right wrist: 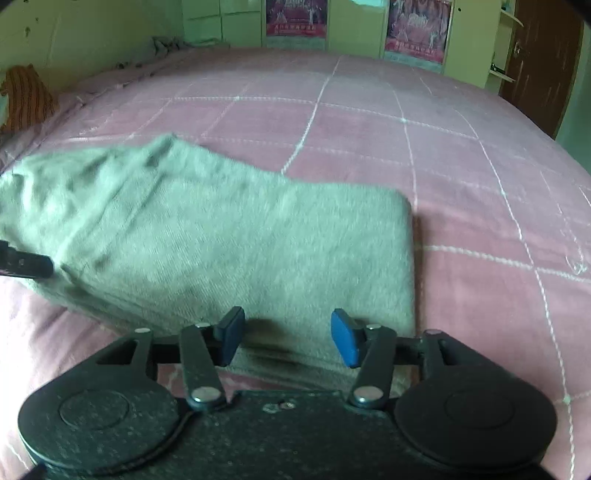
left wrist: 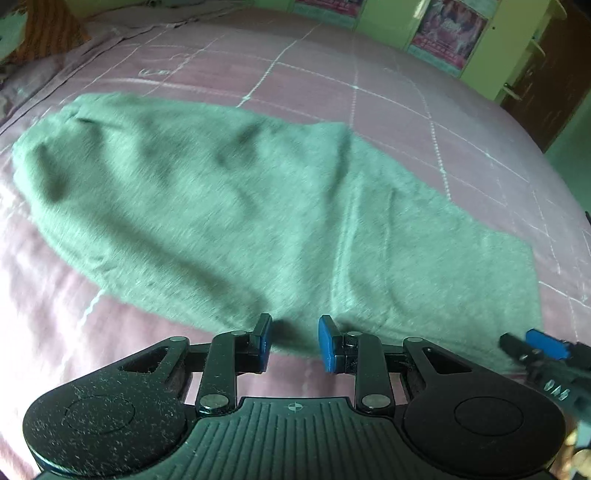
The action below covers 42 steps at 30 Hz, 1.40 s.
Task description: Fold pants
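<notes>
Blue-padded fingers (left wrist: 327, 345) of the left gripper (left wrist: 294, 341) stand a narrow gap apart with nothing pinched between them, poised at the near edge of the green-grey pants (left wrist: 229, 206), which lie on a pink bedspread (left wrist: 424, 110) crossed by pale stitched lines. Fingers (right wrist: 345, 341) of the right gripper (right wrist: 287, 339) stand wider apart, also gripping nothing, with the near edge of the pants (right wrist: 240, 240) lying under the gap between them; whether the pads touch the cloth cannot be told. From the left wrist view the pants run lengthways from far left to near right, the wider, rumpled end at the far left and a squared end at the right, where the right gripper's tip (left wrist: 532, 345) shows just beside the near right edge. From the right wrist view the squared end lies flat, its right edge straight on the bedspread (right wrist: 461, 166), and the left gripper's dark tip (right wrist: 26, 264) pokes in at the left edge of the cloth. Beyond the bed stand green cupboards with pink posters (right wrist: 417, 31), a brown door (right wrist: 541, 62) at the far right, and an orange striped cloth (right wrist: 26, 96) at the far left.
</notes>
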Available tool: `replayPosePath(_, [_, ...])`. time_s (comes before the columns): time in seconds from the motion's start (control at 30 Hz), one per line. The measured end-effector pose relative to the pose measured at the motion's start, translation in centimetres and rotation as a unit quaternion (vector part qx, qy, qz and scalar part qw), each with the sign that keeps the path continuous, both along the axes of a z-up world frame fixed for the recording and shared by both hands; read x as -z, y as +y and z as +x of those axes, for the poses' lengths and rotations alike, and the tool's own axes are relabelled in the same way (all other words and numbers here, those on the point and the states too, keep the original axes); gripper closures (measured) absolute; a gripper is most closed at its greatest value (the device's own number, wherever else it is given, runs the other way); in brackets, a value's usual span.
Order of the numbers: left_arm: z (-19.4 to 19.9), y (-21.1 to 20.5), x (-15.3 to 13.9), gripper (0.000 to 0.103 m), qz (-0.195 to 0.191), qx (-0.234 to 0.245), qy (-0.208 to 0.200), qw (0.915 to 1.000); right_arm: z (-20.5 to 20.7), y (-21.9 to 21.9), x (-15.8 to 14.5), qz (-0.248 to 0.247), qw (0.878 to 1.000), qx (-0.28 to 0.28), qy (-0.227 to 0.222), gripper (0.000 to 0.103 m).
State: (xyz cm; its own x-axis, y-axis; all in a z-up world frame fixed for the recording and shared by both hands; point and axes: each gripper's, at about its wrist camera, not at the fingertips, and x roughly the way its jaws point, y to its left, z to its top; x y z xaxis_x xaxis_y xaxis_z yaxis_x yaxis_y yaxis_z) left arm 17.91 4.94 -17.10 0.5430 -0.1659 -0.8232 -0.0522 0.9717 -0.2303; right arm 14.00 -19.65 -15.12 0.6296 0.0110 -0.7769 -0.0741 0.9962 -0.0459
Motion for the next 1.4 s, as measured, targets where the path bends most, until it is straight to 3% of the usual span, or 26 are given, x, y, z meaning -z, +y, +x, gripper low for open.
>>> replayPosePath(0.13, [-0.8, 0.6, -0.8, 0.075, 0.005, -0.003, -0.013, 0.9999, -0.3, -0.2, -1.7, 0.028, 0.999, 0.014, -0.012, 0.051])
replayPosePath(0.27, [-1.4, 1.4, -1.7, 0.075, 0.008, -0.007, -0.021, 0.9997, -0.7, 0.7, -3.1, 0.023, 0.999, 0.003, -0.028, 0.05])
replayPosePath(0.63, [-2.2, 8.0, -2.4, 0.075, -0.008, -0.066, -0.025, 0.9975, -0.9, 4.5, -3.4, 0.009, 0.999, -0.026, -0.022, 0.048])
replayPosePath(0.67, [-2.2, 8.8, -2.3, 0.073, -0.014, -0.075, -0.024, 0.9968, -0.8, 4.8, -3.3, 0.007, 0.999, -0.029, -0.021, 0.047])
replayPosePath(0.73, [-2.2, 10.4, -2.0, 0.058, -0.024, -0.097, -0.021, 0.9947, -0.5, 5.5, -3.2, 0.003, 0.999, -0.034, -0.018, 0.047])
replayPosePath(0.77, [-2.2, 11.0, -1.9, 0.045, -0.027, -0.109, -0.022, 0.9934, -0.3, 5.8, -3.1, 0.001, 0.999, -0.035, -0.016, 0.047])
replayPosePath(0.9, [-2.0, 13.5, -1.4, 0.042, -0.044, -0.139, -0.025, 0.9891, 0.4, 7.3, -2.8, 0.003, 0.999, -0.044, -0.015, 0.047])
replayPosePath(1.17, [-0.5, 17.7, 1.3, 0.042, -0.129, -0.204, -0.006, 0.9704, 1.4, 8.9, -1.4, 0.017, 0.999, -0.051, -0.003, 0.047])
replayPosePath(1.27, [0.5, 18.8, 3.0, 0.042, -0.18, -0.222, 0.002, 0.9583, 1.5, 8.7, -1.0, 0.015, 0.999, -0.048, 0.001, 0.047])
replayPosePath(1.4, [2.1, 19.6, 5.0, 0.042, -0.213, -0.244, 0.003, 0.9462, 1.7, 8.1, -0.8, 0.02, 0.999, -0.039, 0.002, 0.047])
